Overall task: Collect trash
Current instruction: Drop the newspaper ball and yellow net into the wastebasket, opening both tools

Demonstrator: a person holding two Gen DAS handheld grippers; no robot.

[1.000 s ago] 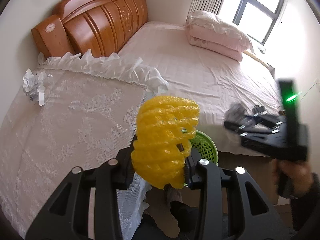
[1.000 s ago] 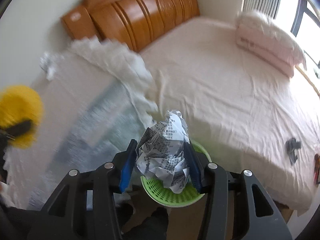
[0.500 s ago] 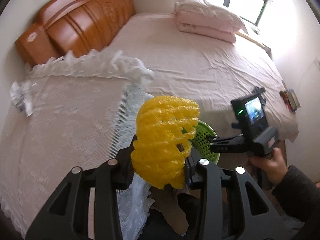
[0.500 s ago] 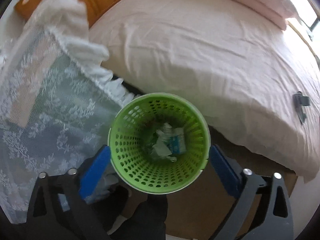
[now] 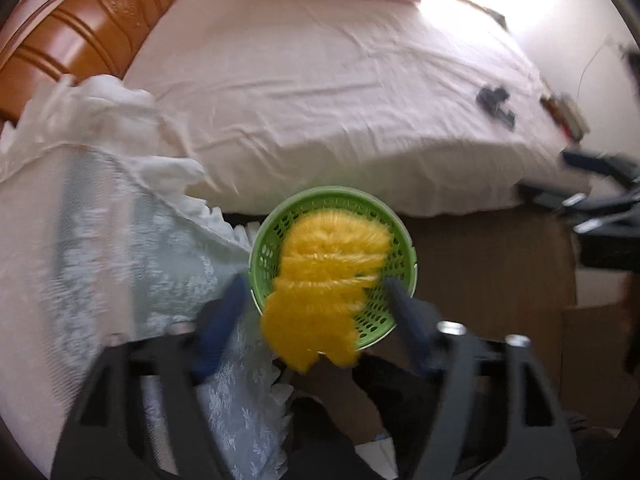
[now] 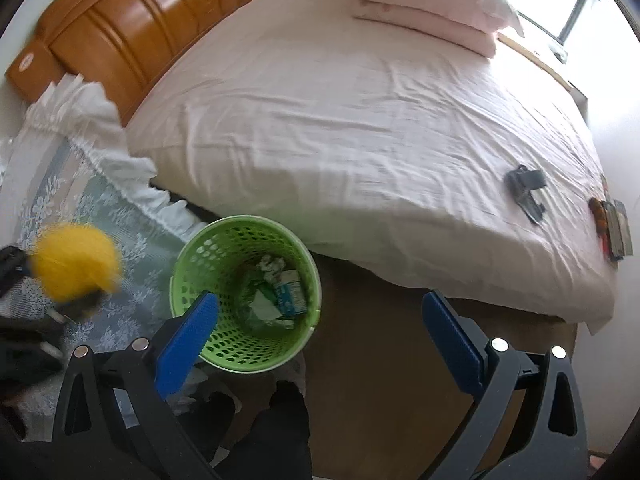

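Left wrist view is looking almost straight down between my left fingers (image 5: 316, 300), which have just been spreading apart; the yellow foam net (image 5: 328, 280) is sitting blurred between them, clear of both pads, over the mouth of the green bin (image 5: 272, 236). My right fingers (image 6: 320, 320) are standing wide and released with nothing between them, hanging just above the bin's rim (image 6: 224, 228). Crumpled paper (image 6: 272, 268) and a small carton (image 6: 290, 292) are lying at the bottom of the bin. That bin is standing on the floor (image 6: 380, 360) between the bed (image 6: 360, 120) and a lace-covered surface (image 6: 104, 208).
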